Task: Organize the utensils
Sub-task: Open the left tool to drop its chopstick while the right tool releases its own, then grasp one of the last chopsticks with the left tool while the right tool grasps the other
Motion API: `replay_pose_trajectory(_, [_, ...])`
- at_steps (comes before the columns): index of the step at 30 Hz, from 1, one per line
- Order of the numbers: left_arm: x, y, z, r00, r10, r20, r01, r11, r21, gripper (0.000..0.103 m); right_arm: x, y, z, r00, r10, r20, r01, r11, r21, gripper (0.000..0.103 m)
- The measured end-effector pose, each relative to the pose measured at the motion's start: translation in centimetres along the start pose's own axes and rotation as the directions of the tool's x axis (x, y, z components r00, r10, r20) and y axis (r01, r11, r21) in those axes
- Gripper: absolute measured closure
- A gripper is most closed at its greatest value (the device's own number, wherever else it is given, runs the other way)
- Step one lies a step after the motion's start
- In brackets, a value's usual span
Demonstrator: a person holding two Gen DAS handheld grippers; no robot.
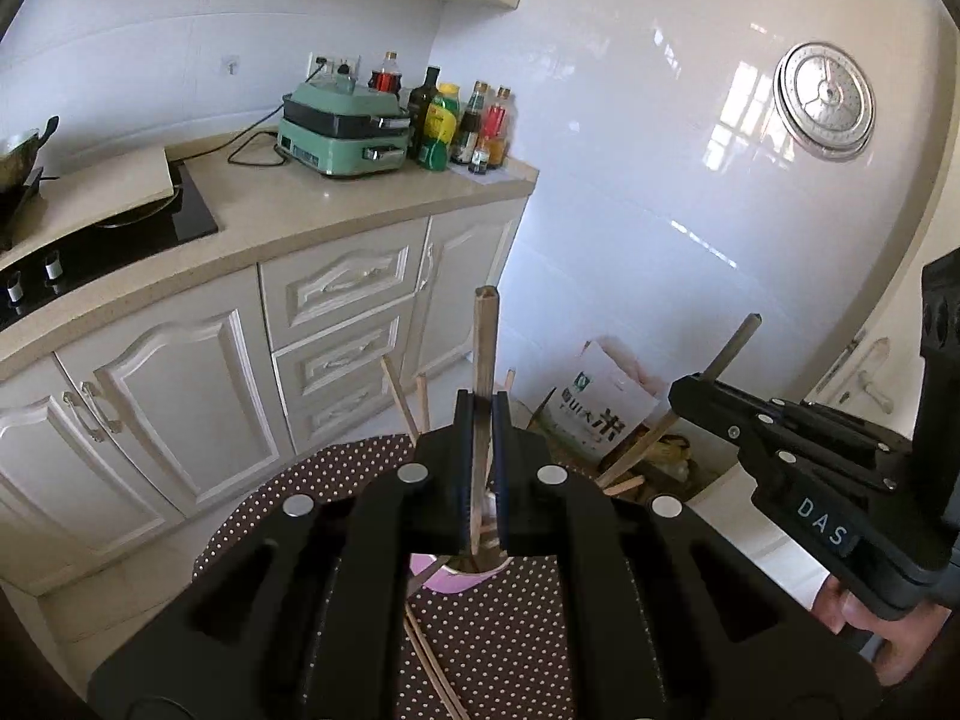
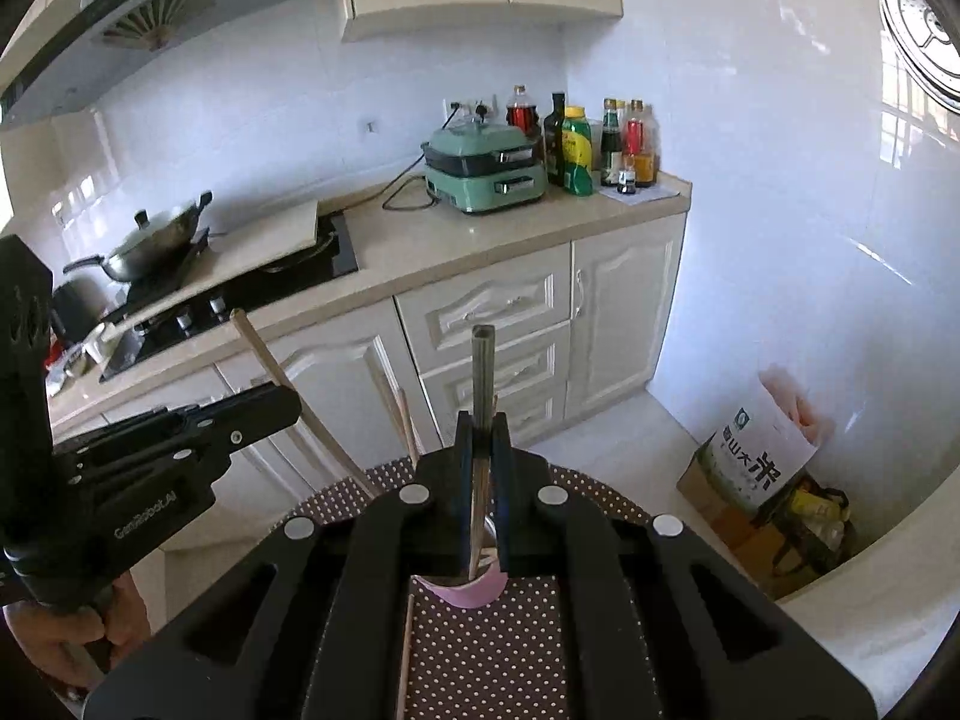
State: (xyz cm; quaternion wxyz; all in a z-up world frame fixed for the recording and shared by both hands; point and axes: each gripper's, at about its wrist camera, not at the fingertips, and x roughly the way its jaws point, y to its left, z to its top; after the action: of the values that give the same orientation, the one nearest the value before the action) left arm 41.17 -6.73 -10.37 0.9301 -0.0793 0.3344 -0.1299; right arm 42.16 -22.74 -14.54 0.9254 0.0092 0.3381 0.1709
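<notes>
My left gripper (image 1: 481, 405) is shut on an upright wooden chopstick (image 1: 483, 348) whose lower end reaches into a pink cup (image 1: 462, 579) on the brown polka-dot table (image 1: 336, 474). My right gripper (image 2: 481, 423) is shut on a darker chopstick (image 2: 482, 366), also upright over the pink cup (image 2: 474, 591). Several more chopsticks (image 1: 403, 397) stand in the cup. Loose chopsticks (image 1: 432, 666) lie on the table below the cup. The right gripper shows at the right of the left wrist view (image 1: 681, 393); the left gripper shows at the left of the right wrist view (image 2: 288, 405).
A kitchen counter (image 1: 360, 204) with a green cooker (image 1: 345, 132), bottles (image 1: 462, 120) and a stove (image 1: 108, 240) stands behind the table. A rice bag and boxes (image 2: 762, 462) sit on the floor by the white wall.
</notes>
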Motion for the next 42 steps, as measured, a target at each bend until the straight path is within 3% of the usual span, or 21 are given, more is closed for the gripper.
replay_pose_trajectory(19, [0.7, 1.6, -6.1, 0.995, 0.006, -0.102, -0.006, 1.0, -0.003, 0.097, 1.6, 2.2, -5.1, 0.996, -0.022, -0.082, 0.017, 0.998, -0.058, 0.099])
replay_pose_trajectory(30, [1.6, 1.2, -8.2, 0.976, 0.028, -0.214, -0.02, 0.999, 0.038, 0.097, 3.4, 2.4, -7.4, 0.983, -0.019, -0.185, 0.017, 1.0, -0.017, 0.096])
replay_pose_trajectory(38, [1.2, 1.9, -8.9, 0.968, 0.015, -0.251, -0.016, 1.0, -0.002, 0.096, 2.2, 2.8, -7.7, 0.983, -0.011, -0.181, 0.016, 1.0, 0.025, 0.095])
replay_pose_trajectory(41, [0.7, 2.3, -9.1, 0.967, 0.015, -0.255, -0.019, 1.0, -0.012, 0.095, 1.6, 2.8, -7.8, 0.985, -0.005, -0.171, 0.012, 0.999, 0.038, 0.089])
replay_pose_trajectory(42, [0.4, 2.5, -9.3, 0.966, 0.014, -0.256, -0.019, 1.0, -0.018, 0.089, 1.3, 2.9, -7.8, 0.986, -0.004, -0.166, 0.011, 0.999, 0.041, 0.086])
